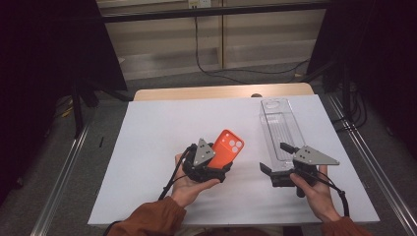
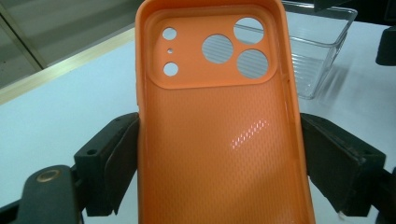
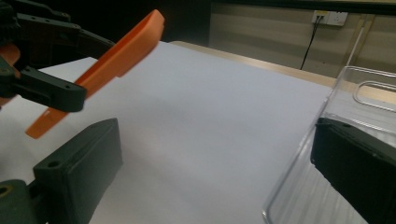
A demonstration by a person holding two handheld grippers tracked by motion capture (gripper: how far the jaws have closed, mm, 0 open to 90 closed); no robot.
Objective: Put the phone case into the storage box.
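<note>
An orange phone case point(image 1: 227, 146) tilts up off the white mat, and my left gripper point(image 1: 215, 164) is shut on its lower part. In the left gripper view the case point(image 2: 219, 116) shows its inner side with the camera cut-outs on top, both black jaws pressing its long edges. A clear plastic tray point(image 1: 279, 129) lies lengthwise on the right of the mat. At its near end my right gripper point(image 1: 274, 157) is open. Its jaws straddle the tray's left wall point(image 3: 299, 154), one jaw over the tray and one outside it, with nothing held. The case point(image 3: 116, 56) also hangs at upper left.
A white mat point(image 1: 162, 147) covers most of the wooden table point(image 1: 196, 92). Metal rails run along both sides at floor level, and a black cable point(image 1: 206, 64) lies on the floor behind. The clear tray point(image 2: 317, 51) sits beyond the case, at upper right.
</note>
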